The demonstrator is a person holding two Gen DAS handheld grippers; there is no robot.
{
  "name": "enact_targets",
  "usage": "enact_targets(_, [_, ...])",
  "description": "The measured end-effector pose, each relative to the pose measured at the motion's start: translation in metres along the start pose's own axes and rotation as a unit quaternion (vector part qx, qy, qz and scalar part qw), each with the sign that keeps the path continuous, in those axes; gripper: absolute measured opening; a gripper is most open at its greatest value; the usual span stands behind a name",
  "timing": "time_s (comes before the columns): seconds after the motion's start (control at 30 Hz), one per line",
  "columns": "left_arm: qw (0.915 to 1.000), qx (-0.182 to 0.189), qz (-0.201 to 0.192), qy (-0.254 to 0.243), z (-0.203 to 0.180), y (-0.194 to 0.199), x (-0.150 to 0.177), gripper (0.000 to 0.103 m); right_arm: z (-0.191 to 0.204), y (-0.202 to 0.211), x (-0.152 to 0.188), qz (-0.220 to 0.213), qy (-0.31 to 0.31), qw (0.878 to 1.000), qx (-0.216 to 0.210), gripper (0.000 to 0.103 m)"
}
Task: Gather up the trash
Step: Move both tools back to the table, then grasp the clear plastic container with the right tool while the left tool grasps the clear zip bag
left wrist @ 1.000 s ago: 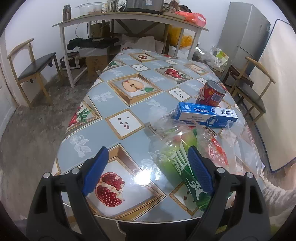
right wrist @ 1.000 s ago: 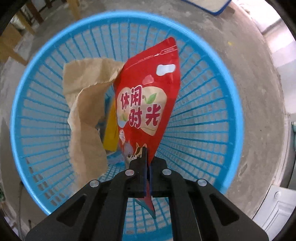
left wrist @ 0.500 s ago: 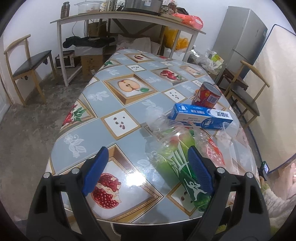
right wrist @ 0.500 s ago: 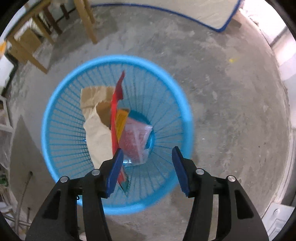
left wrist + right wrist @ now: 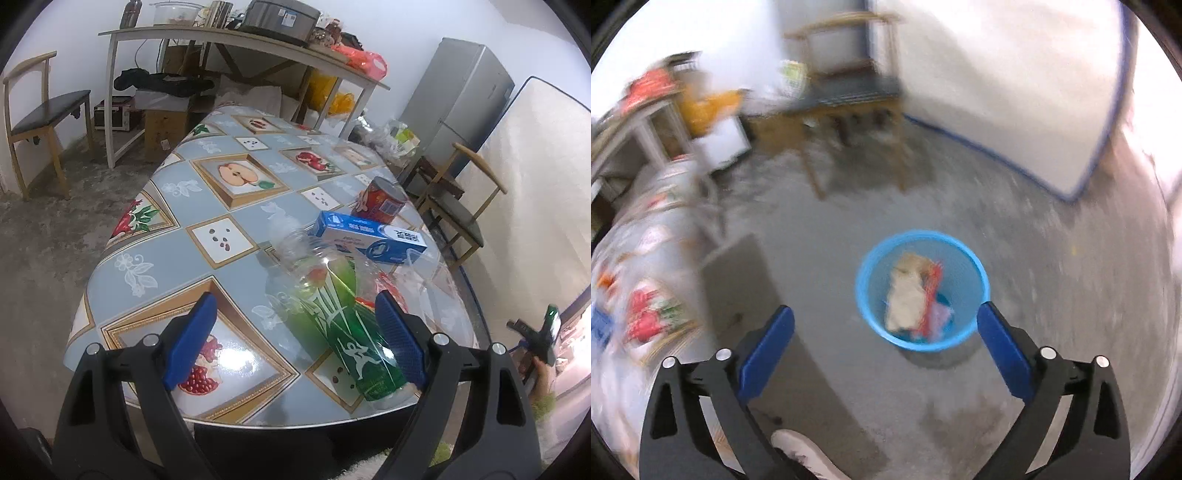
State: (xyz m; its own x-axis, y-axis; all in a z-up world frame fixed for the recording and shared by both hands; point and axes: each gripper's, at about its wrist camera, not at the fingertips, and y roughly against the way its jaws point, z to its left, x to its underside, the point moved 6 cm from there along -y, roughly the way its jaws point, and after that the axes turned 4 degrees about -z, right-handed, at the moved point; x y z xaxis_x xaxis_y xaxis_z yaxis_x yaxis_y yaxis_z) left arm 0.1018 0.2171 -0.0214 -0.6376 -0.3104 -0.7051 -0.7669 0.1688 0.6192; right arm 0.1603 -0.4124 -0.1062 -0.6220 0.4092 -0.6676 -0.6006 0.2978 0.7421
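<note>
Fruit-print table (image 5: 236, 236), grey concrete floor (image 5: 1015, 236)

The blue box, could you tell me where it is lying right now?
In the left wrist view, the blue box lies right of centre on the table, between the red can and the green-labelled bottle.

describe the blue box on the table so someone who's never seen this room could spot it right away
Start at the long table with the fruit-picture cloth and look to its near right end. There the blue box lies flat, just behind the clear green-labelled bottle and in front of the red can. It is the only rectangular carton there, blue with white print.
</note>
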Motion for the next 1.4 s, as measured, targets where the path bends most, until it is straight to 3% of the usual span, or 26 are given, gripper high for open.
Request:
enact_targets(0.13, [0.9996, 0.02, -0.007, -0.021, -0.009, 0.008, 0.002, 0.083, 0.068, 0.063, -0.012, -0.05, 0.067, 0.996, -0.032, 0.097])
enact_targets(0.2, [0.9988, 0.034, -0.012, -0.032, -0.015, 0.01, 0.004, 0.083, 0.107, 0.088, -0.011, -0.06, 0.089, 0.991, -0.085, 0.097])
enact_targets(0.33, [0.9956, 0.068, -0.002, -0.064, -0.038, -0.001, 0.011, 0.083, 0.166, 0.115, -0.002, -0.054, 0.088, 0.972, -0.21, 0.097])
enact_targets(0.43, [0.9931, 0.107, 0.028, -0.038, -0.046, -0.018, 0.019, 0.083, 0.207, 0.118, 0.016, -0.008, 0.111, 0.957, -0.268, 0.097])
enact_targets(0.53, [0.9896, 0.13, 0.056, -0.023, -0.052, -0.035, 0.026, 0.083, 0.235, 0.112, 0.036, 0.02, 0.136, 0.951, -0.278, 0.097])
enact_targets(0.7, [0.9853, 0.154, 0.072, -0.017, -0.059, -0.047, 0.028, 0.071, 0.255, 0.09, 0.06, 0.074, 0.124, 0.946, -0.289, 0.096])
enact_targets(0.77, [0.9833, 0.165, 0.074, -0.017, -0.062, -0.048, 0.027, 0.062, 0.262, 0.086, 0.066, 0.09, 0.118, 0.946, -0.289, 0.091])
enact_targets(0.97, [0.9769, 0.201, 0.072, 0.002, -0.07, -0.052, 0.022, 0.05, 0.265, 0.062, 0.082, 0.145, 0.096, 0.94, -0.294, 0.08])
enact_targets(1.4, [0.9808, 0.164, 0.101, 0.026, -0.073, -0.079, 0.016, 0.027, 0.272, 0.055, 0.093, 0.173, 0.106, 0.935, -0.29, 0.055])
